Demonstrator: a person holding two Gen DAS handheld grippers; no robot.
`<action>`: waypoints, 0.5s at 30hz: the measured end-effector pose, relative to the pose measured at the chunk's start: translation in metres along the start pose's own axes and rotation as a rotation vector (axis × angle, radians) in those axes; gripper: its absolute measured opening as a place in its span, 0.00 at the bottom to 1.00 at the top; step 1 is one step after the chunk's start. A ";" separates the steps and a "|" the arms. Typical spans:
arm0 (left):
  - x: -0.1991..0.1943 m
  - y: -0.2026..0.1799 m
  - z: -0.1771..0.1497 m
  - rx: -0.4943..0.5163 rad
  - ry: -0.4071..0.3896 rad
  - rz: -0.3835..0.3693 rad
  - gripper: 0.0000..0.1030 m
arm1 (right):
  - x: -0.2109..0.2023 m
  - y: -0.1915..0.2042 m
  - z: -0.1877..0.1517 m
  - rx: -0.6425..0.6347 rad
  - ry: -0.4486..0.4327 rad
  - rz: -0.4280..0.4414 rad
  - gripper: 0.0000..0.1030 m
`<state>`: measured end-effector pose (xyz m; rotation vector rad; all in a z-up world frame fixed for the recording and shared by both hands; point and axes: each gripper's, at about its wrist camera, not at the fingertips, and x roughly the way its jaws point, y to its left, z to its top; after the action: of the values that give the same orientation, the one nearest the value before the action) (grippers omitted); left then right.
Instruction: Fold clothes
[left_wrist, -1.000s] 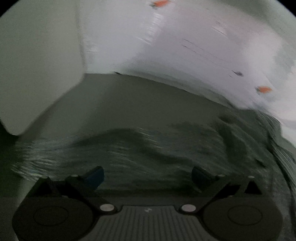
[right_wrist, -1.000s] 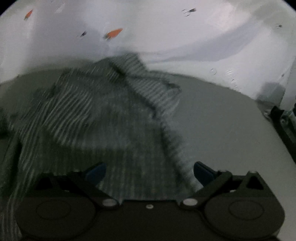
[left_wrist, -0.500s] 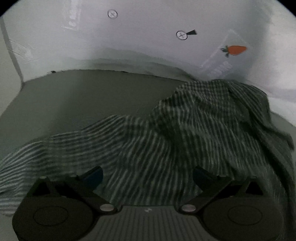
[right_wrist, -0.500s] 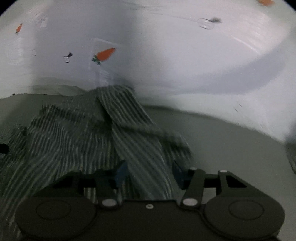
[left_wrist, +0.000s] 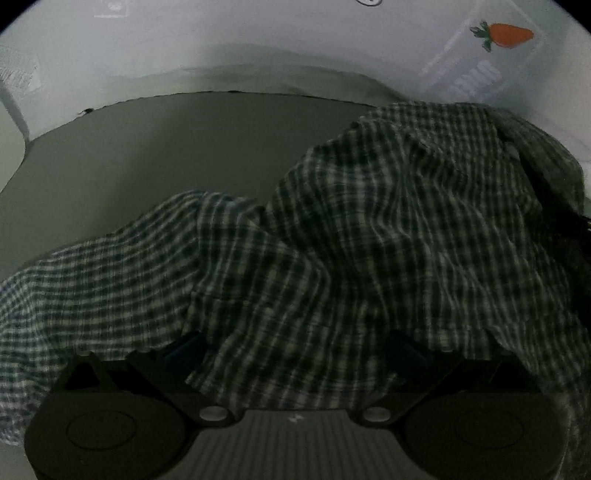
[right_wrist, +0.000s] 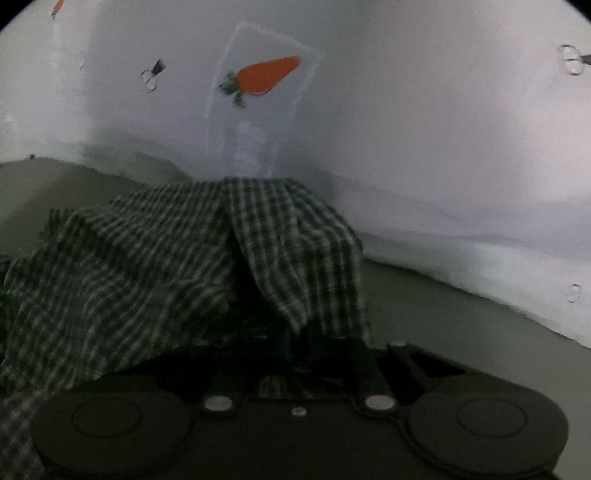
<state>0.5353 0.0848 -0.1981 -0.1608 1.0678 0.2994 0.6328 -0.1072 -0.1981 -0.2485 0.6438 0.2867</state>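
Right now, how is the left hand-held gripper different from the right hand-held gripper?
The left hand-held gripper has its jaws spread wide, while the right hand-held gripper has its jaws shut. The checked shirt only lies loose between the left one's fingers, but the right one pinches a fold of it. Both are black and point at the same shirt on the grey table.
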 end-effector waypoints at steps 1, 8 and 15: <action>0.000 0.000 -0.001 -0.001 -0.003 0.001 1.00 | -0.008 -0.007 -0.001 0.024 -0.014 -0.020 0.05; -0.004 0.000 -0.006 0.005 -0.015 0.003 1.00 | -0.108 -0.082 -0.035 0.264 -0.082 -0.248 0.04; -0.004 -0.001 -0.009 0.006 -0.031 0.006 1.00 | -0.164 -0.160 -0.143 0.501 0.153 -0.548 0.06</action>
<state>0.5260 0.0811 -0.1985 -0.1468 1.0386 0.3028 0.4824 -0.3312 -0.1850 0.0421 0.7503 -0.4230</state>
